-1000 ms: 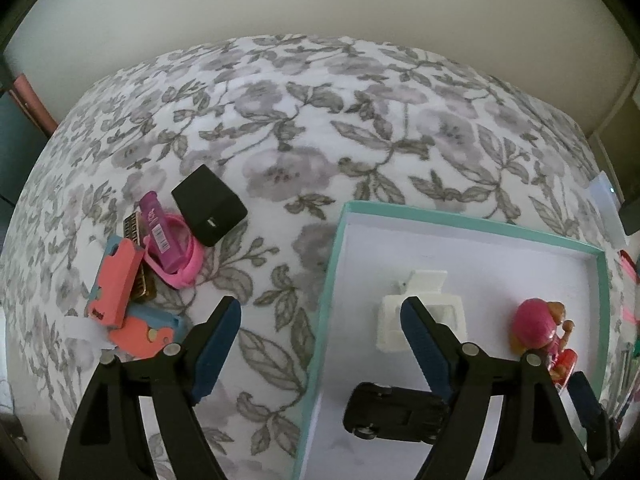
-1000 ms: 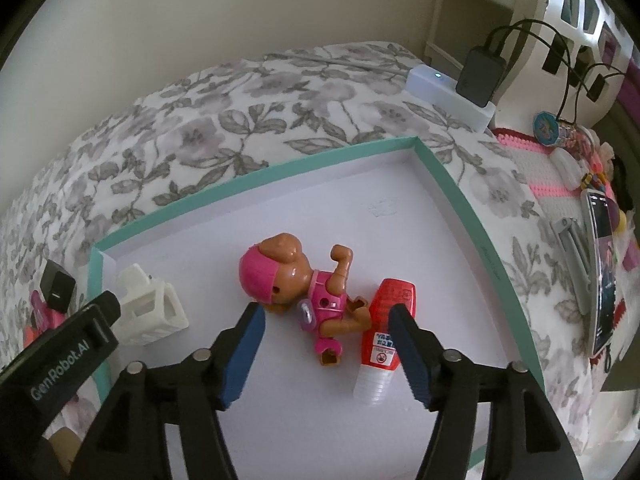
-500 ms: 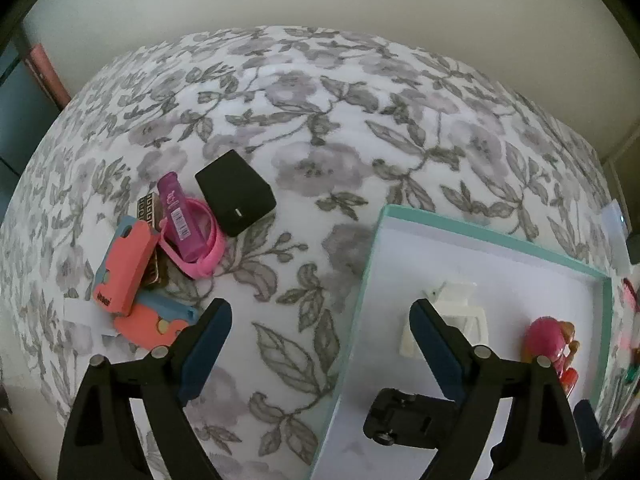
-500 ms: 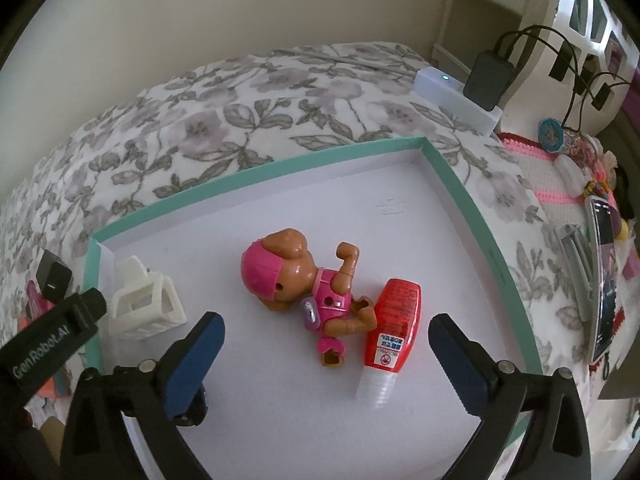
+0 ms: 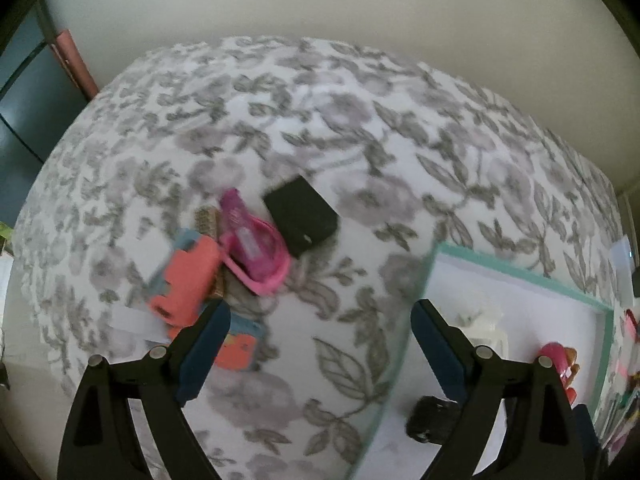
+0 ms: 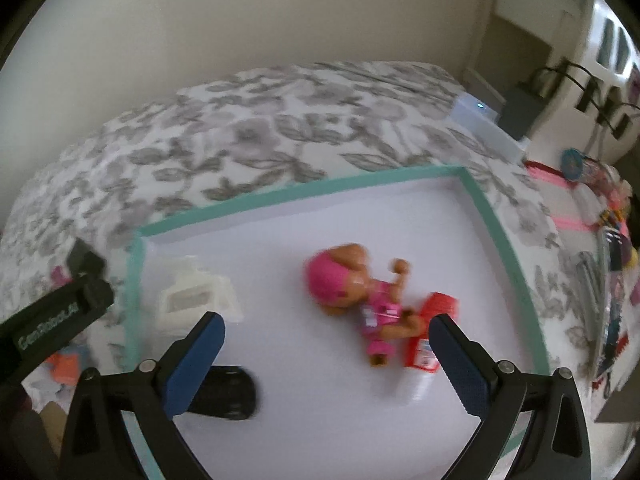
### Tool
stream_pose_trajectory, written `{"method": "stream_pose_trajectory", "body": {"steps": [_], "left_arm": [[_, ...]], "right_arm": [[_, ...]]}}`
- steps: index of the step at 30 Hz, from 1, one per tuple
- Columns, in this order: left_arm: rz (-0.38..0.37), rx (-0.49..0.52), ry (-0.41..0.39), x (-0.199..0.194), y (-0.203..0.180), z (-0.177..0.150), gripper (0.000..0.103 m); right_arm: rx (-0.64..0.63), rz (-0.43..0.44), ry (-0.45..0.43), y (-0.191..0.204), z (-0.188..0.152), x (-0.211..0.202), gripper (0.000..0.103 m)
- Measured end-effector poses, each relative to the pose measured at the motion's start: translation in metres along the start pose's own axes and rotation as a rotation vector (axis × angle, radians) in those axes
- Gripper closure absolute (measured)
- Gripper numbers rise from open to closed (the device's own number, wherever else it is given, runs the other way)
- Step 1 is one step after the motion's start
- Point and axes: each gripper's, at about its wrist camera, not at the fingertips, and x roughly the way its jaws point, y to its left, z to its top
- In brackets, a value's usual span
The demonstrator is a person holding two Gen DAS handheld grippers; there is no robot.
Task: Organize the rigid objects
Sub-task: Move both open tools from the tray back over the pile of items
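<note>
Looking down through both wrist cameras, I am seeing the two grippers standing wide with nothing between their blue pads; the left gripper [image 5: 320, 344] is hanging over the grey-and-white floral bedspread [image 5: 320, 128], and the right gripper [image 6: 326, 354] is hanging over the shallow white tray with the teal rim [image 6: 304, 190].

In the left view the loose heap is lying up and to the left of the jaws; a black square block [image 5: 301, 215] is sitting farthest up, a pink plastic ring with a magenta tube across it [image 5: 256, 246] is touching a coral-orange plastic case [image 5: 185, 285], and a second coral piece on a blue backing [image 5: 236, 346] is lying just beside the left pad [image 5: 204, 354]. None of these is lying between the pads. The tray's near corner is showing behind the right pad, with a black toy car [image 5: 432, 424] partly hidden by that finger.

In the right view a pink-helmeted brown toy figure [image 6: 356, 296] is lying on the tray floor just above the gap between the jaws, touching a red-and-white tube [image 6: 426, 344] that is sitting just beside the right pad; a white plastic lattice holder [image 6: 196, 300] is resting near the tray's left corner above the left pad, and the black toy car is lying partly behind that pad; the picture is blurred, so finer detail is escaping me.
</note>
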Motion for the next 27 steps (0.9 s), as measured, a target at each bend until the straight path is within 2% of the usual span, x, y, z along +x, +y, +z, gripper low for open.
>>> {"method": "stream_pose_trajectory", "body": {"steps": [8,12,19,27], "left_arm": [[0.059,-0.001,-0.034,-0.013,0.049,0.017,0.011],[0.059,-0.023,-0.028,-0.014,0.084,0.021,0.011],[0.09,-0.066,-0.013,-0.008,0.136,0.016,0.011],[0.095,-0.11,0.024,0.01,0.176,0.006,0.011]], "right_arm": [[-0.094,0.156,-0.003,0.052,0.002,-0.018,0.0],[-0.117,0.246,0.026,0.079,-0.002,-0.023,0.0],[-0.194,0.342,0.071,0.122,-0.016,-0.025,0.0],[-0.284,0.37,0.125,0.163,-0.039,-0.014,0.0]]}}
